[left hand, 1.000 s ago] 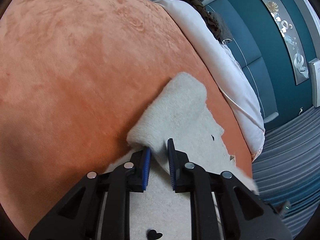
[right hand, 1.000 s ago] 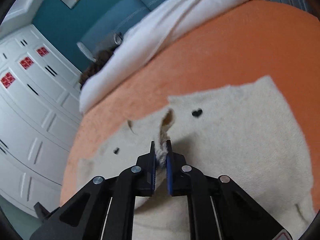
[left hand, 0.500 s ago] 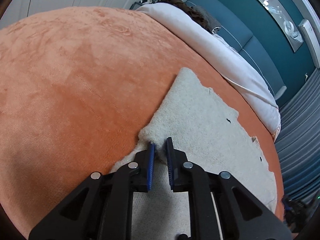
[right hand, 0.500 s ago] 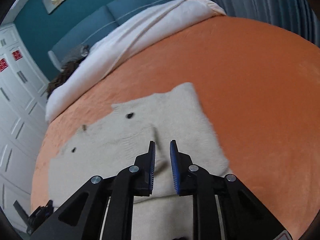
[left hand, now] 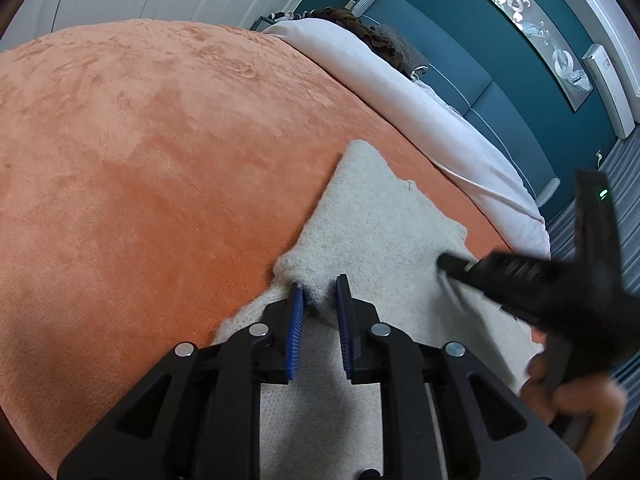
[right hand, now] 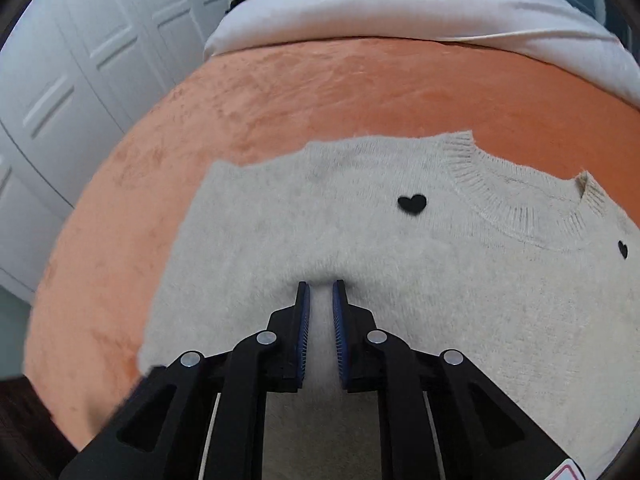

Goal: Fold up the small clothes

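A cream fluffy sweater [right hand: 360,220] with small black hearts [right hand: 412,203] lies on the orange bedspread [right hand: 280,92], its ribbed neckline [right hand: 520,216] at the far right. My right gripper [right hand: 320,288] presses into its left half. The jaws are closing, nearly together, with a pinch of fabric between the pads. In the left wrist view the sweater [left hand: 380,220] has a folded-over corner. My left gripper [left hand: 318,284] grips that fold and its jaws are easing slightly apart. The right gripper [left hand: 444,262], blurred, touches the sweater further right, held by a hand [left hand: 568,400].
The orange bedspread [left hand: 140,160] spreads wide to the left of the sweater. A white duvet [left hand: 400,92] lies across the bed's far end below a teal headboard [left hand: 460,72]. White wardrobe doors [right hand: 80,80] stand beyond the bed's left edge.
The right gripper let go of the raised fold, swung across the sweater and came down near its left shoulder, jaws narrowing. It now shows in the left wrist view. The left gripper kept its fold.
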A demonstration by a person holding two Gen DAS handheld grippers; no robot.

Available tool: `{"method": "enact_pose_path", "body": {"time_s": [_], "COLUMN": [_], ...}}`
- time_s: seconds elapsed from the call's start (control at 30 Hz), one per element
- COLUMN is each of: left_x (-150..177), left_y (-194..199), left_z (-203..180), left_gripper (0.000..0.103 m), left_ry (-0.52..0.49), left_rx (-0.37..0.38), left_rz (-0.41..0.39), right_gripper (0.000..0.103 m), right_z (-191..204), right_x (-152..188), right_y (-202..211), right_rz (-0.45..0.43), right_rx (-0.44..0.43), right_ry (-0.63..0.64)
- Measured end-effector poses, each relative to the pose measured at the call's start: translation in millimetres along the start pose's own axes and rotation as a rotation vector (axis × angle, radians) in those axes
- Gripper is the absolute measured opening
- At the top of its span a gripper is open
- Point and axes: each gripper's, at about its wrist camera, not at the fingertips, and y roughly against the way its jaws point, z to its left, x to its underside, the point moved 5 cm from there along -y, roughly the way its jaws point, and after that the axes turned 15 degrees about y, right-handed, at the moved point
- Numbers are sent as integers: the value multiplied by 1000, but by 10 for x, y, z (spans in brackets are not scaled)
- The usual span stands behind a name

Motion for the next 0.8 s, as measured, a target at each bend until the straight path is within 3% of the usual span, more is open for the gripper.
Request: {"method": "enact_pose_path", "body": {"time_s": [0.07, 0.1, 0.13, 0.2, 0.27, 0.33, 0.37, 0.4, 0.43, 0.47, 0.5, 0.53, 0.57, 0.63, 0.7, 0.77, 0.8], "left_x": [1, 2, 7, 9, 11, 13, 11, 7, 3, -6, -9, 4, 39, 150, 273, 401, 457], "left_y": [-6, -8, -7, -8, -7, -11, -16, -18, -13, 4, 36, 110, 207, 509, 860, 1247, 1421], "left_z": [6, 9, 12, 14, 11, 10, 6, -3, -16, -34, -56, -69, -65, -9, 87, 285, 398], "left_gripper": [15, 15, 15, 16, 16, 16, 16, 16, 16, 18, 19, 26, 40, 55, 65, 92, 94], "left_ry": [1, 2, 3, 3, 1, -4, -8, -13, -19, -24, -34, -53, -77, -136, -197, -222, -214], "left_rx": [5, 8, 9, 9, 6, -1, -7, -12, -24, -34, -43, -50, -64, -88, -131, -214, -237], "left_rz": [-2, -2, -2, -1, -2, -3, -2, 0, 6, 20, 43, 71, 96, 152, 190, 228, 243], "right_gripper": [14, 15, 6, 3, 18, 22, 21, 7, 7, 8, 24, 32, 36, 60, 63, 64, 66], "right_z": [-181, -352, -523, -813, -1143, -1442, -1628, -1777, -1857, -1915, -1930, -1913, -1858, -1759, -1651, -1524, -1502], "right_x": [35, 132, 237, 381, 606, 936, 1174, 1385, 1540, 1679, 1814, 1948, 2103, 2484, 2930, 3392, 3592], "right_y": [112, 62, 38, 230, 670, 964, 998, 1035, 1185, 1427, 1699, 1949, 2204, 2616, 2884, 3024, 3067], "right_rz": [-30, 25, 66, 21, -53, -77, -21, 8, -29, -35, -38, -59, -90, -112, -78, -20, 1], "right_rx": [35, 93, 106, 40, 71, 111, 175, 183, 126, 155, 222, 263, 263, 265, 278, 268, 255], "right_ry": [2, 11, -6, -102, -209, -253, -260, -269, -300, -333, -335, -327, -319, -316, -319, -341, -360]}}
